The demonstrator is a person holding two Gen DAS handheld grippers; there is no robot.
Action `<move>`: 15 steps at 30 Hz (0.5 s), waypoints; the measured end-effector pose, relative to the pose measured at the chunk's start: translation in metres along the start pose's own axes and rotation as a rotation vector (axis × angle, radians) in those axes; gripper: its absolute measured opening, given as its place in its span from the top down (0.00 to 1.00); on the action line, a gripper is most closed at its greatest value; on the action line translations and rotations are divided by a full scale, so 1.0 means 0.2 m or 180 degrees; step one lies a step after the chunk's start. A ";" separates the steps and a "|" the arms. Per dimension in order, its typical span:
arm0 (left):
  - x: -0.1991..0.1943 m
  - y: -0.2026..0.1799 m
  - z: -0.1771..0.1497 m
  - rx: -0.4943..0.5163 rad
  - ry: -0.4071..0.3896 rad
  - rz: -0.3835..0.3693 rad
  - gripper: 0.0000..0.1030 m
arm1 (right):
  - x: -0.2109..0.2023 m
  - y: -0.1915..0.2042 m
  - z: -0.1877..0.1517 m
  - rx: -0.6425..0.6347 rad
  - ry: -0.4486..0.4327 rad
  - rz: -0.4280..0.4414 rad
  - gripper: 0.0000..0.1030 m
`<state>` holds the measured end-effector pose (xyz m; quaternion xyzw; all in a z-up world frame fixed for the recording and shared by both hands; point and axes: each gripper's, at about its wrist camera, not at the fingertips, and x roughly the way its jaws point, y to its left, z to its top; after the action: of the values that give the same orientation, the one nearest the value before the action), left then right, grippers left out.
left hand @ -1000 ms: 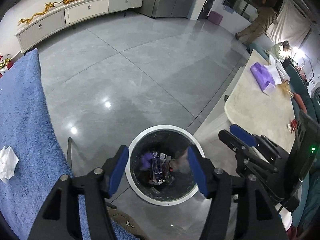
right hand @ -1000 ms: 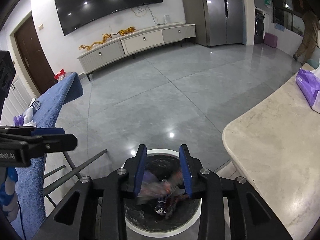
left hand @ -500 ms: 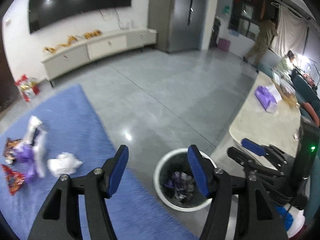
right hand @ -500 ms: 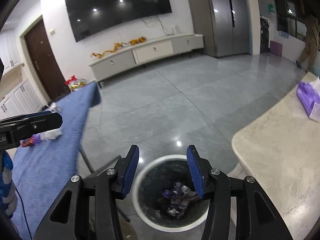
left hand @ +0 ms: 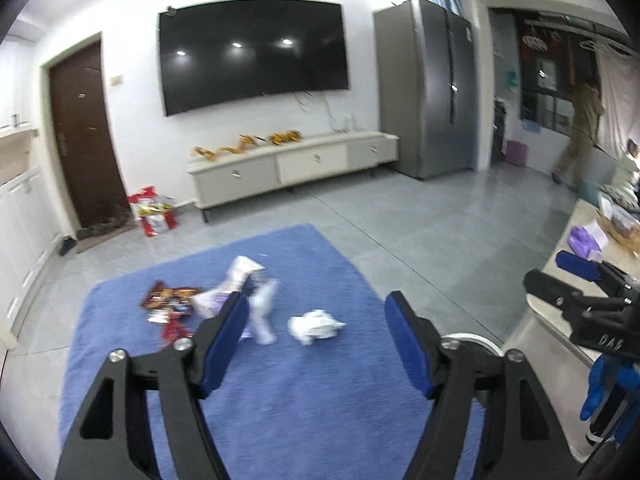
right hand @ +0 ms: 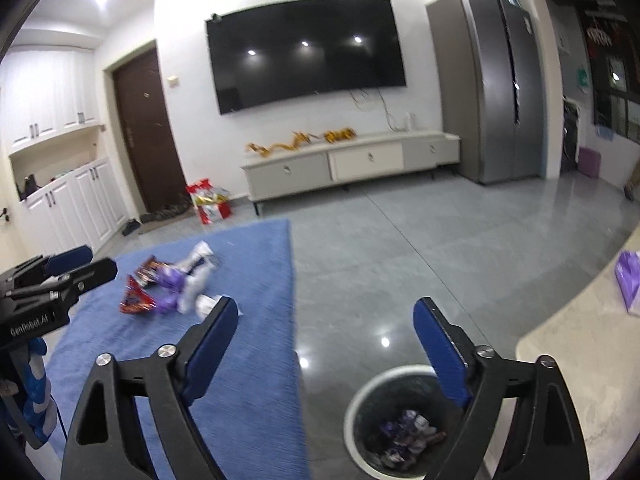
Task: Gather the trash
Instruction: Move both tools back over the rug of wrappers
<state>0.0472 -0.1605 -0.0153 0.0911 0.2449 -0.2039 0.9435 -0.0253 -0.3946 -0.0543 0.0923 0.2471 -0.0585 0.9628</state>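
Note:
Trash lies on a blue cloth-covered surface [left hand: 304, 400]: a crumpled white tissue [left hand: 314, 326], a white wrapper [left hand: 264, 312], a purple wrapper [left hand: 212, 304] and red snack packets [left hand: 170, 304]. The same pile shows in the right wrist view [right hand: 168, 288]. My left gripper [left hand: 320, 344] is open and empty, held above the cloth just short of the tissue. My right gripper [right hand: 328, 352] is open and empty, above the floor beside a white-rimmed bin [right hand: 360, 404] that holds wrappers. The bin's rim peeks out in the left wrist view [left hand: 476, 340].
A beige table [right hand: 592, 360] with a purple pack [right hand: 628, 280] stands at the right. A TV cabinet [left hand: 292, 168], a grey fridge [left hand: 432, 92] and a person [left hand: 580, 128] are far back. Red bags [left hand: 154, 212] sit by the door.
Both grippers have lifted and tilted up from over the bin and swung left toward the blue cloth. The right gripper's jaws have opened wider. The trash pile has come into view.

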 end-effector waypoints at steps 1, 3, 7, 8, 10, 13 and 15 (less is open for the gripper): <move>-0.04 0.04 0.00 -0.0020 -0.0047 0.0068 0.25 | -0.02 0.05 0.02 -0.0022 -0.0040 0.0037 0.11; -0.11 0.12 -0.01 -0.0047 -0.0142 0.0184 0.22 | -0.04 0.12 0.05 -0.0070 -0.0098 0.0064 0.08; -0.23 0.24 -0.04 -0.0088 -0.0269 0.0358 0.21 | -0.09 0.28 0.11 -0.0196 -0.0274 0.0096 0.00; -0.25 0.26 -0.05 -0.0096 -0.0293 0.0397 0.20 | -0.09 0.33 0.12 -0.0229 -0.0318 0.0133 0.00; -0.29 0.32 -0.07 -0.0117 -0.0343 0.0487 0.19 | -0.10 0.40 0.15 -0.0273 -0.0360 0.0187 0.00; -0.35 0.40 -0.10 -0.0181 -0.0409 0.0582 0.15 | -0.12 0.49 0.18 -0.0352 -0.0398 0.0244 0.00; -0.37 0.45 -0.11 -0.0217 -0.0442 0.0625 0.14 | -0.12 0.56 0.19 -0.0435 -0.0410 0.0275 0.00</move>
<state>0.0184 -0.0483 0.0097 0.0681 0.1757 -0.1079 0.9761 -0.0111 -0.2914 0.0076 0.0330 0.1838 -0.0058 0.9824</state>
